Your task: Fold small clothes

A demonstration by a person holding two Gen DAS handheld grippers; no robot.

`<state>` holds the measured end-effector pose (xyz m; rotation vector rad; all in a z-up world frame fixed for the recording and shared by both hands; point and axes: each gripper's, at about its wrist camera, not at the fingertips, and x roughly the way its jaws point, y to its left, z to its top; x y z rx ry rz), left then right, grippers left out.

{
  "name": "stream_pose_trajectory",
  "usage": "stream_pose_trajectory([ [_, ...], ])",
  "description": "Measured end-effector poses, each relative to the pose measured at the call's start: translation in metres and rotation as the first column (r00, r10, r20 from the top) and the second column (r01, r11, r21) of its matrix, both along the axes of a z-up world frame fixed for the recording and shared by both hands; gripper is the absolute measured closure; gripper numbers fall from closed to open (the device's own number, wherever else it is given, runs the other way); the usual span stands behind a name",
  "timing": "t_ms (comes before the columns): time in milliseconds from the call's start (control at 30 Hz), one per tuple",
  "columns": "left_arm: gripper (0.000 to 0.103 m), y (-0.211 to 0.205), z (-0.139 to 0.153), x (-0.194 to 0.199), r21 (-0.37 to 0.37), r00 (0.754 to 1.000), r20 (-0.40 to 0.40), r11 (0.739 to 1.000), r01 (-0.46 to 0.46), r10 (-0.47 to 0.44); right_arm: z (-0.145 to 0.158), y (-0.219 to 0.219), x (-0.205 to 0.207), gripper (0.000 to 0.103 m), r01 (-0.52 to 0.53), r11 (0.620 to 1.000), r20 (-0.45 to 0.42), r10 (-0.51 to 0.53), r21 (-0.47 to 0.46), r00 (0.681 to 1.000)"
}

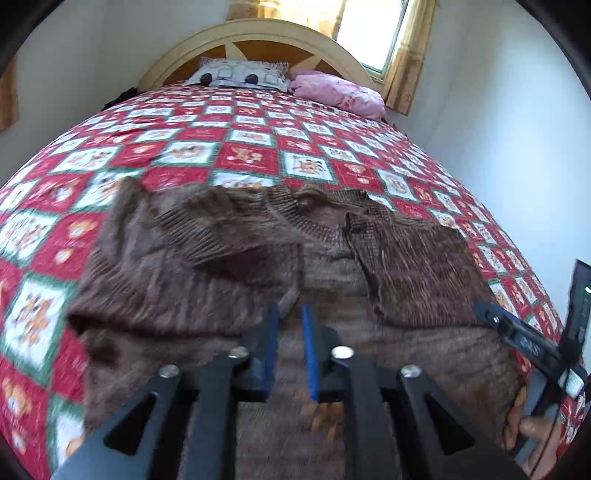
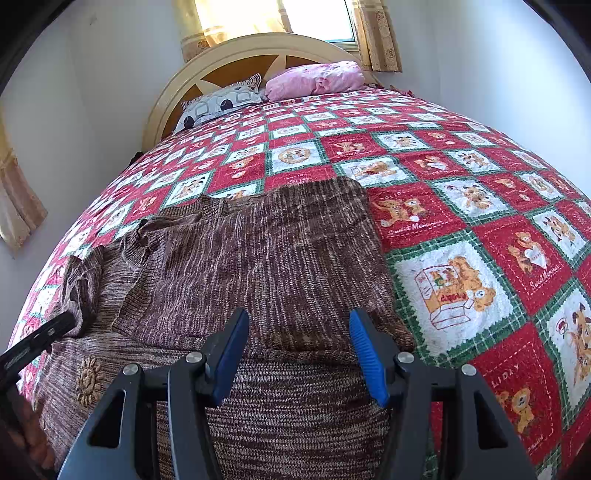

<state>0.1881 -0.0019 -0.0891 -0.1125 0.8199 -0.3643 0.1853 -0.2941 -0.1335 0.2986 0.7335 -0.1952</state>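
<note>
A brown knit sweater [image 1: 229, 254] lies on the bed with both sleeves folded in over its body. It also shows in the right wrist view [image 2: 266, 251], with a sun patch [image 2: 88, 380] near its left hem. My left gripper [image 1: 290, 317] hovers over the sweater's middle, its blue pads a narrow gap apart with nothing between them. My right gripper [image 2: 299, 325] is open and empty above the sweater's right part. The right gripper's finger [image 1: 517, 332] shows at the right of the left wrist view. The left gripper's finger [image 2: 37, 339] shows at the left of the right wrist view.
The bed wears a red, white and green checked bear blanket [image 2: 461, 221]. A patterned pillow [image 1: 240, 75] and a pink pillow [image 1: 340, 94] lie by the cream headboard [image 1: 258, 33]. White walls stand on both sides, a curtained window [image 2: 295, 18] behind.
</note>
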Motion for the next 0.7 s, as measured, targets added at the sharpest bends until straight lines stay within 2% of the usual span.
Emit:
stream_pose_trajectory([
  [67, 0.044, 0.012, -0.005, -0.008, -0.001, 0.999, 0.001, 0.999, -0.043, 0.043, 0.001, 0.001, 0.0, 0.045, 0.001, 1.0, 0.003, -0.001, -0.001, 1.0],
  [133, 0.038, 0.032, -0.009, -0.015, 0.002, 0.992, 0.016, 0.992, -0.126, 0.126, 0.005, 0.005, -0.001, 0.045, 0.004, 1.0, 0.005, -0.003, -0.018, 1.0],
  [200, 0.038, 0.049, -0.019, -0.016, -0.014, 0.98, -0.013, 0.98, -0.199, 0.199, 0.016, 0.016, -0.001, 0.045, -0.029, 0.999, 0.022, 0.03, -0.033, 0.999],
  [233, 0.038, 0.059, -0.029, -0.015, -0.043, 0.97, -0.065, 0.971, -0.236, 0.233, 0.022, 0.023, 0.0, 0.045, -0.069, 0.997, 0.041, 0.07, -0.019, 0.997],
  [300, 0.038, 0.07, -0.032, -0.018, -0.127, 0.965, -0.075, 0.957, -0.26, 0.252, 0.044, 0.054, 0.007, 0.045, -0.183, 0.983, 0.088, 0.183, -0.005, 0.979],
  [333, 0.037, 0.073, -0.031, -0.019, -0.143, 0.959, -0.068, 0.949, -0.281, 0.273, 0.053, 0.07, 0.012, 0.044, -0.236, 0.971, 0.106, 0.237, -0.019, 0.966],
  [400, 0.036, 0.077, -0.035, -0.02, -0.164, 0.95, -0.076, 0.936, -0.311, 0.302, 0.068, 0.108, 0.025, 0.029, -0.349, 0.934, 0.126, 0.356, -0.07, 0.926],
  [433, 0.036, 0.079, -0.035, -0.022, -0.183, 0.949, -0.072, 0.931, -0.314, 0.306, 0.074, 0.132, 0.035, 0.026, -0.419, 0.902, 0.132, 0.43, -0.102, 0.893],
  [467, 0.036, 0.082, -0.035, -0.026, -0.207, 0.945, -0.067, 0.922, -0.326, 0.319, 0.077, 0.146, 0.041, 0.026, -0.458, 0.881, 0.132, 0.471, -0.122, 0.872],
  [567, 0.036, 0.093, -0.037, -0.035, -0.269, 0.927, -0.062, 0.888, -0.373, 0.371, 0.076, 0.206, 0.072, 0.026, -0.588, 0.779, 0.075, 0.614, -0.22, 0.786],
  [633, 0.036, 0.099, -0.039, -0.037, -0.307, 0.925, -0.064, 0.874, -0.376, 0.375, 0.072, 0.233, 0.091, 0.026, -0.634, 0.73, 0.042, 0.663, -0.254, 0.747],
  [700, 0.036, 0.101, -0.038, -0.037, -0.304, 0.925, -0.062, 0.876, -0.375, 0.374, 0.064, 0.249, 0.11, 0.026, -0.659, 0.707, 0.007, 0.684, -0.257, 0.73],
])
